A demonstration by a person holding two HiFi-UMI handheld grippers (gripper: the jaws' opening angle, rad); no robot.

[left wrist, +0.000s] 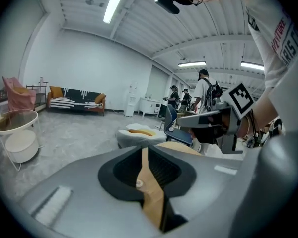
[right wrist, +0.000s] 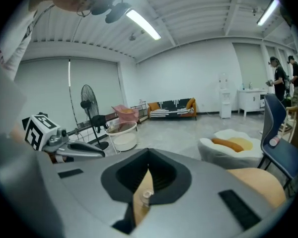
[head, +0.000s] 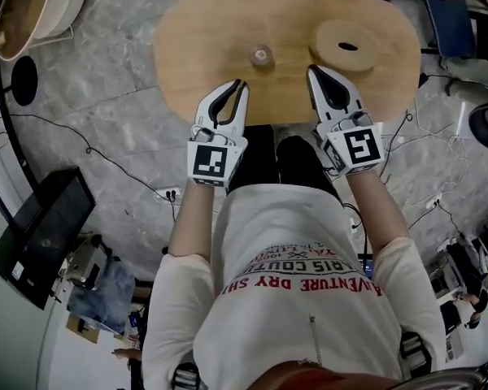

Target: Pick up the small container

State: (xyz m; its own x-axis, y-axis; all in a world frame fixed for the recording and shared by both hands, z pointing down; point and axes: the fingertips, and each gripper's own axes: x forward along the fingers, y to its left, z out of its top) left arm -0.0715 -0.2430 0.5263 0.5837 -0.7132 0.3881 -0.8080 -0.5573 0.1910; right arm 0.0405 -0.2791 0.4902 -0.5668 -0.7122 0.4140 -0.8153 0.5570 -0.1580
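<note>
Left gripper [head: 239, 84], right gripper [head: 313, 71] — jaws pressed together, empty; small container [head: 262, 55] on table [head: 203, 31] ahead

The person's white T-shirt [head: 309, 250] carries red print, seen upside down: "VENTURE DRY SH" and "RIS COUT"; its smaller lines cannot be read.

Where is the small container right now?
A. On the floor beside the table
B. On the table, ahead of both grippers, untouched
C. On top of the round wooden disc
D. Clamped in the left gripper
B: in the head view the small container stands on the wooden table, ahead of the left gripper and the right gripper, touching neither.
</note>
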